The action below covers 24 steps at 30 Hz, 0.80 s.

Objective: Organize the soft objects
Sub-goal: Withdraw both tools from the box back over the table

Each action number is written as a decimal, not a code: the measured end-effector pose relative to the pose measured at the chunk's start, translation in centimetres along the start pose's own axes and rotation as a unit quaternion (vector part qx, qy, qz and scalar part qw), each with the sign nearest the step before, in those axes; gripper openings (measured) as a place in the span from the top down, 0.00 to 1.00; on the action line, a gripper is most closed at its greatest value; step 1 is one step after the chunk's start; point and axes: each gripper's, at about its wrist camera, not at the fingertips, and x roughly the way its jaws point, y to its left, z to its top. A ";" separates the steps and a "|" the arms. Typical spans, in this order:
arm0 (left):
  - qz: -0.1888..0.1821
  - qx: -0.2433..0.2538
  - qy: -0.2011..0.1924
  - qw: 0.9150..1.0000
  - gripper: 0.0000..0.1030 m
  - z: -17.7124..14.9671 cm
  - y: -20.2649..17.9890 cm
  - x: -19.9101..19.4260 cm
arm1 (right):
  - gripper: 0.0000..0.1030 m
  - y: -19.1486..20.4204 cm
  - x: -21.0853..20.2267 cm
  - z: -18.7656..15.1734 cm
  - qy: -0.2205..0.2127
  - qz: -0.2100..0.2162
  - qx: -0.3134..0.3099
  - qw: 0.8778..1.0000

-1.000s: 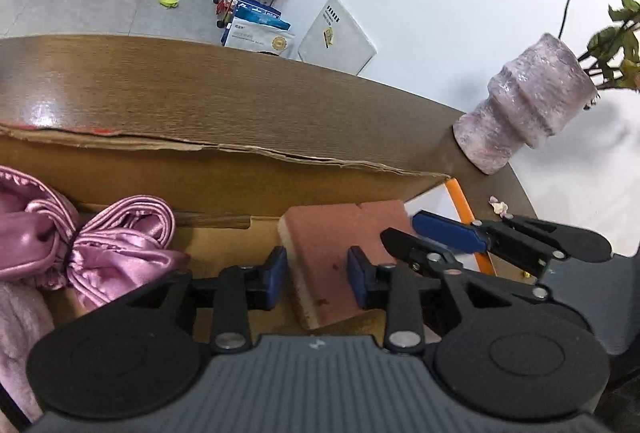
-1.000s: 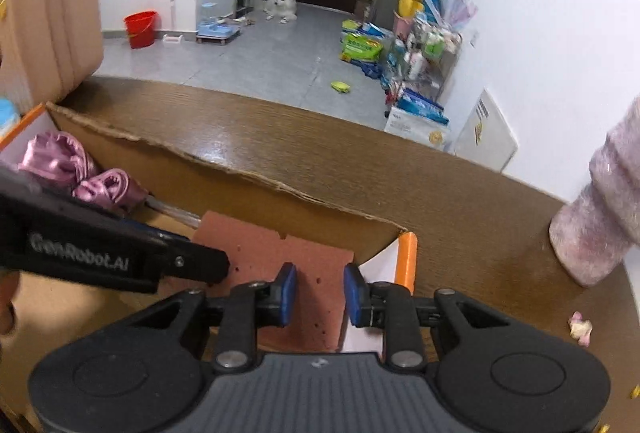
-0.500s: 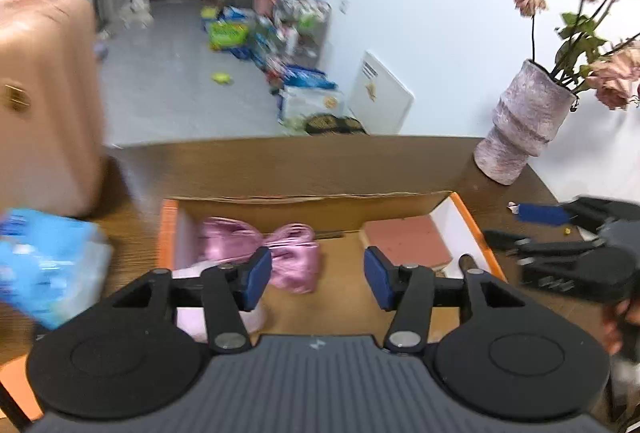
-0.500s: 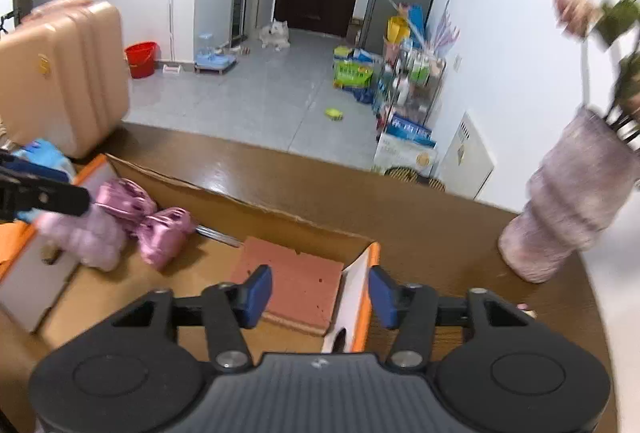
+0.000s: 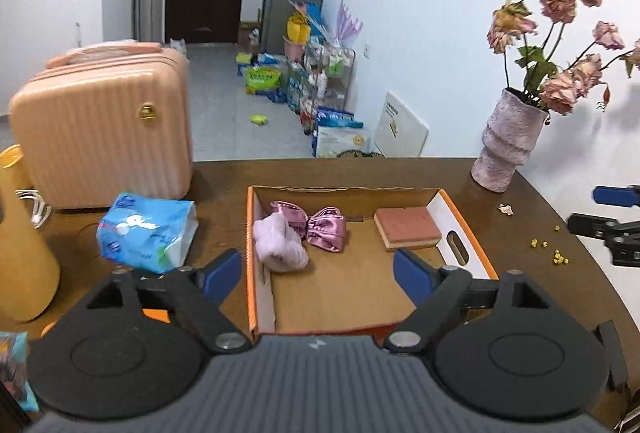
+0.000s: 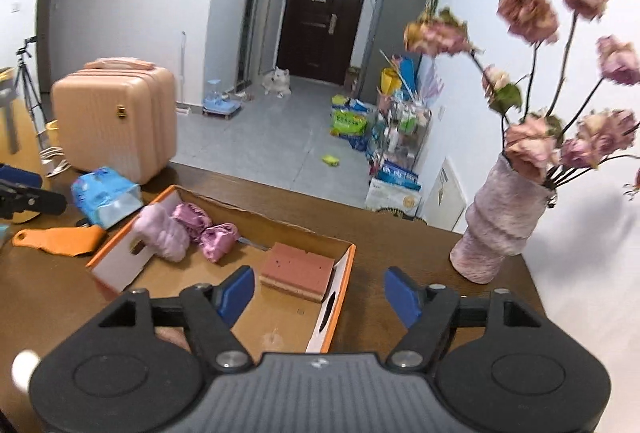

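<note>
Both claws are opening, empty — the tissue pack lies left of the box, nearer the left claw.

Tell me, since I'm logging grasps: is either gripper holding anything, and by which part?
Nothing is held. The left gripper and right gripper both hang above the box, jaws opening with nothing between them.

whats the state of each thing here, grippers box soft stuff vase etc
left gripper: jaws opening, nothing between them
right gripper: jaws opening, nothing between them
cardboard box: open-topped, on the table
pink sponge: flat in the box, right end
satin bow: in the box, touching the fluffy pink piece
fluffy pink piece: in the box, left end
tissue pack: lying outside the box
vase: upright, holding wilted roses
suitcase: upright, closed
</note>
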 end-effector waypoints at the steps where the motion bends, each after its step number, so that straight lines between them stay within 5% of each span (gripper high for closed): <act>1: 0.003 0.003 -0.007 1.000 0.16 -0.8 -0.2 -1.0 | 0.28 0.1 -0.8 -0.4 -0.005 0.000 -0.003 1.000; 12: -0.007 0.040 -0.074 0.996 0.05 -11.7 -1.7 -11.5 | 0.25 1.7 -11.3 -8.7 -0.058 0.050 0.010 0.997; 24: -0.003 0.062 -0.138 0.989 0.00 -26.5 -1.7 -18.9 | 0.17 6.1 -19.8 -21.9 -0.129 0.082 0.020 0.988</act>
